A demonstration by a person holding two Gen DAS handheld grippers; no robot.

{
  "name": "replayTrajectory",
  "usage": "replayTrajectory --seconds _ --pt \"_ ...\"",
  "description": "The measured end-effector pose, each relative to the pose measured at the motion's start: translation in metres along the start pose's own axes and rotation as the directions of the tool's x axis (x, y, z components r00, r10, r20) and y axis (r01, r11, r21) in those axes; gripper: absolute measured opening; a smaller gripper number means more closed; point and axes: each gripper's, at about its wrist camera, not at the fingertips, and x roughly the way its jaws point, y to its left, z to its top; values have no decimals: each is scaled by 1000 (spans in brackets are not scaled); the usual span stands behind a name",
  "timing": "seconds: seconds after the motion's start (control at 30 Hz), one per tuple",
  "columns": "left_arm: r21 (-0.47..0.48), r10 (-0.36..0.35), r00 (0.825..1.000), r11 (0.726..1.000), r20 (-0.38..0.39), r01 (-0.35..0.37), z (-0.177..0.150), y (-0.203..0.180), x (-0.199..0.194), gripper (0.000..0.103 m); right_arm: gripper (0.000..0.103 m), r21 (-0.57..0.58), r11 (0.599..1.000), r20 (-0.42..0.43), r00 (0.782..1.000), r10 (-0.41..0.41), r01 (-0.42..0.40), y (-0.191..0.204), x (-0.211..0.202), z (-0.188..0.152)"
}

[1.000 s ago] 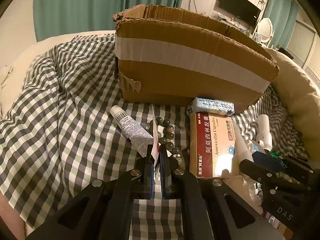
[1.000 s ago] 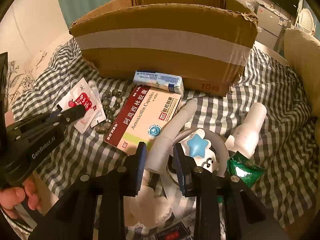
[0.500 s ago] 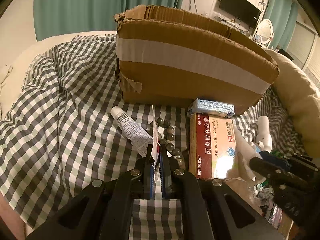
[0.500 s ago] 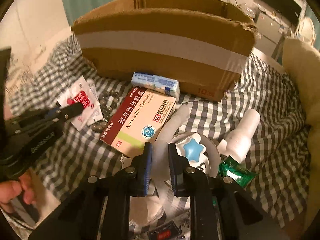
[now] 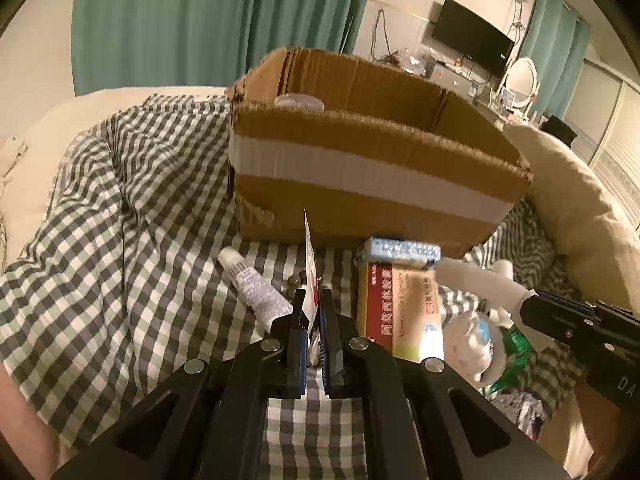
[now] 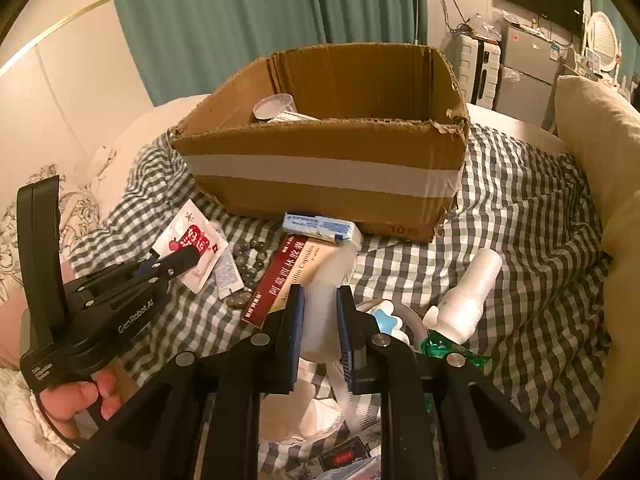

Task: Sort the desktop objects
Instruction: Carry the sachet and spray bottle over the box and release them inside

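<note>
My left gripper (image 5: 313, 310) is shut on a white and red sachet (image 5: 309, 268), held edge-on above the checked cloth; it also shows in the right wrist view (image 6: 188, 240). My right gripper (image 6: 320, 316) is shut on a white plastic bottle (image 6: 324, 300), lifted off the cloth; the bottle also shows in the left wrist view (image 5: 476, 284). An open cardboard box (image 6: 328, 168) stands behind the clutter, with a clear plastic cup (image 6: 274, 106) inside.
On the cloth lie a red and tan medicine box (image 6: 288, 276), a blue blister box (image 6: 318, 226), a small tube (image 5: 254, 290), dark beads (image 6: 250, 256), another white bottle (image 6: 468, 296), a green packet (image 6: 444, 346) and a star-marked round item (image 6: 386, 318). A cushion (image 6: 600, 168) bounds the right.
My right gripper has closed on the white bottle and raised it. My left gripper has lifted with the sachet; both views now look higher, into the box.
</note>
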Motion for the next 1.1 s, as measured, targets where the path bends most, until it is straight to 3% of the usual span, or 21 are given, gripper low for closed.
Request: replayTrajectory --seconds 0.3,0.57,0.8,1.1 --pt "29 -10 999 1000 50 8 17 -14 -26 5 16 2 1000 74 997 14 -14 7 -32 12" --pt "75 -46 990 997 131 36 53 -34 -58 5 16 -5 999 162 985 51 -50 12 -72 37" --pt "123 -74 981 991 182 52 99 -54 -83 5 16 -30 998 251 966 65 -59 20 -108 78" --pt "165 -56 979 986 195 24 165 -62 -76 5 16 -90 996 300 953 53 -27 40 -121 143"
